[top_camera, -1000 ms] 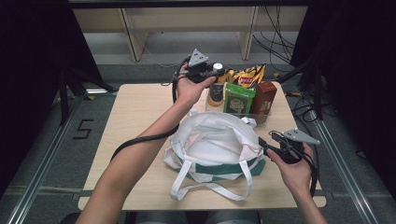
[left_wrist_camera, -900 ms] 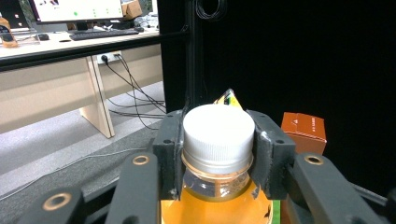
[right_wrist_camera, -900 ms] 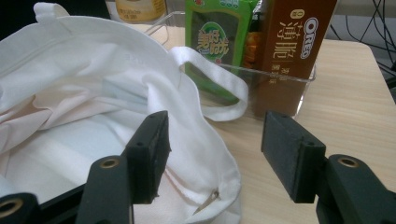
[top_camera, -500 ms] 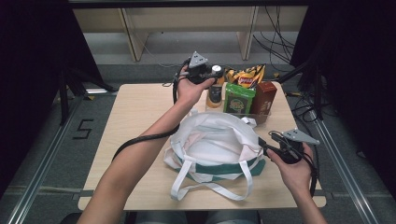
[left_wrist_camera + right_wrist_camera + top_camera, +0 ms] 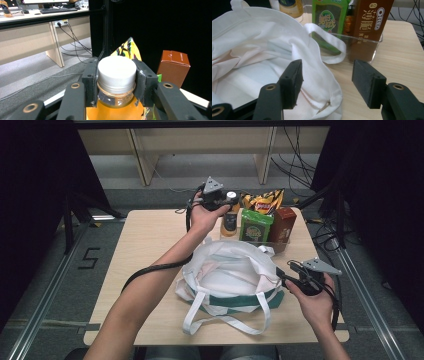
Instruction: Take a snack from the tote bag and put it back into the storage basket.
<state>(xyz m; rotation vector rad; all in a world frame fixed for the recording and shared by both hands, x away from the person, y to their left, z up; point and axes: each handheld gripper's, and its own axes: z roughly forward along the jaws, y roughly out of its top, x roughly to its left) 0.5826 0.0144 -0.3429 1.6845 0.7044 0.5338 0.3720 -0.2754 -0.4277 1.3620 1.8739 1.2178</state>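
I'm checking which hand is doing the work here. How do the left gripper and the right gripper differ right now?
The left gripper is shut on the bottle, jaws on either side of its white cap; the right gripper is open, holding nothing. The left gripper reaches to the far edge of the table by the snacks; the right gripper sits near the person, with the white bag's rim between its jaws. Both have black jaws.
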